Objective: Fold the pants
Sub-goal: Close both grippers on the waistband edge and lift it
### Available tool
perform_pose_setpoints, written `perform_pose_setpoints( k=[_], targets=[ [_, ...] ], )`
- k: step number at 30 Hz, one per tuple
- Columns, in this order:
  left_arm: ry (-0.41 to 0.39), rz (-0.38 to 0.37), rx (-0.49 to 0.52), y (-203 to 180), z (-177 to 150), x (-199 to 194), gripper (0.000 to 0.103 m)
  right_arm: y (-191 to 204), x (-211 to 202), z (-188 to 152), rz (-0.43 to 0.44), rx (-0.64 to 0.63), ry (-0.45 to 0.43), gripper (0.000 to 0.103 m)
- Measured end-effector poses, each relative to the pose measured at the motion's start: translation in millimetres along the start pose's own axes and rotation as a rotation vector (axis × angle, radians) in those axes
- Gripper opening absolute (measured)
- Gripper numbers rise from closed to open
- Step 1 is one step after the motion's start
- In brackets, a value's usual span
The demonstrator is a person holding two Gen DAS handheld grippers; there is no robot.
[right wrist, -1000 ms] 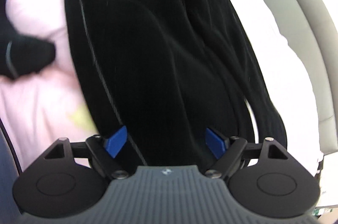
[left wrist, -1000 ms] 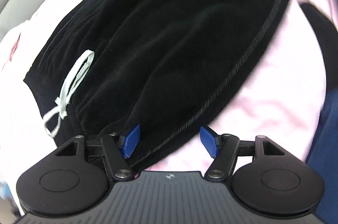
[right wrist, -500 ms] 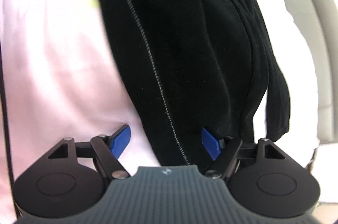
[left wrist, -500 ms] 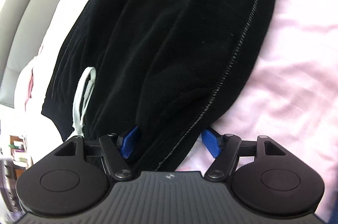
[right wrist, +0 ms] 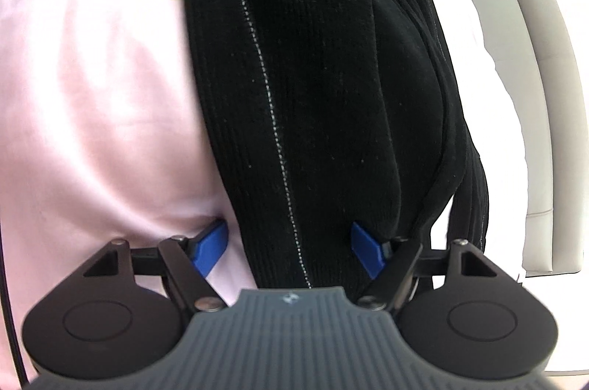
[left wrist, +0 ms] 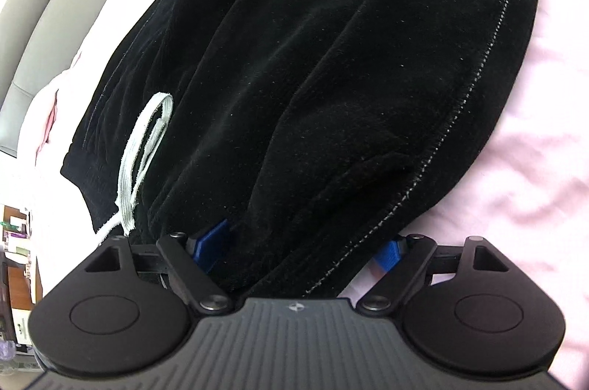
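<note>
Pants (left wrist: 331,77) lie on bedsheet (left wrist: 533,151), sofa (right wrist: 533,59) behind. Drawstring (left wrist: 143,147) on waistband, left of left gripper (left wrist: 300,248). Pants' near edge between fingers of left gripper and right gripper (right wrist: 289,244).

Left gripper (left wrist: 300,248), right gripper (right wrist: 289,248), black linkages, round black discs, silver screws, blue fingertip pads (right wrist: 211,244), grey ribbed body

Black pants (left wrist: 331,77) with white drawstring (left wrist: 143,162) lie bunched on pink bedding (left wrist: 533,169).
</note>
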State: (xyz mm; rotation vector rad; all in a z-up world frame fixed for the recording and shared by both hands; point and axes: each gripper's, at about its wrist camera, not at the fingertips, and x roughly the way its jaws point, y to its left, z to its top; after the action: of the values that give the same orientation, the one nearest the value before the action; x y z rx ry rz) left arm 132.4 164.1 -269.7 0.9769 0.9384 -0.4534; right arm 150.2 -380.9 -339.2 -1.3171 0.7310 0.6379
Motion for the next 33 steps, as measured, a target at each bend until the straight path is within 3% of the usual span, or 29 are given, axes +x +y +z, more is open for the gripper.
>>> perform_pose_setpoints(
  k=[4,10,14,19,21,23,25,26,27,29,31,33],
  targets=[
    [-0.017,-0.007,0.018,-2,1,-3,0.062,7,-13,-7,-0.004,0.011,-0.003,0.027],
    [-0.024,-0.008,0.016,-4,-2,-13,0.048,6,-18,-9,-0.039,0.002,-0.022,0.004],
    [-0.044,-0.015,-0.027,5,-4,-23,0.04,-8,-27,-8,-0.067,0.07,-0.041,0.002],
    [-0.059,-0.009,-0.01,6,-6,-30,0.038,-27,-40,-7,-0.126,0.157,-0.069,0.002],
    [-0.045,-0.002,0.02,1,-8,-27,0.04,-22,-37,-7,-0.115,0.126,-0.049,0.002],
    [-0.03,0.021,0.059,-6,-8,-22,0.049,-14,-33,-9,-0.099,0.09,-0.025,0.004],
    [-0.013,0.048,0.102,-13,-9,-15,0.053,-5,-28,-12,-0.094,0.066,0.0,0.016],
    [-0.009,0.055,0.116,-15,-9,-14,0.053,-1,-26,-13,-0.086,0.06,0.011,0.016],
    [-0.006,0.057,0.12,-15,-9,-14,0.051,3,-25,-15,-0.081,0.055,0.017,0.016],
    [-0.012,0.048,0.087,-8,-8,-19,0.036,6,-23,-18,-0.074,0.07,0.037,0.007],
    [-0.038,0.04,0.052,4,-7,-27,0.031,0,-27,-20,-0.081,0.125,0.027,0.001],
    [-0.065,0.033,0.03,17,-3,-38,0.028,-14,-33,-19,-0.099,0.19,0.007,0.0]
  ],
)
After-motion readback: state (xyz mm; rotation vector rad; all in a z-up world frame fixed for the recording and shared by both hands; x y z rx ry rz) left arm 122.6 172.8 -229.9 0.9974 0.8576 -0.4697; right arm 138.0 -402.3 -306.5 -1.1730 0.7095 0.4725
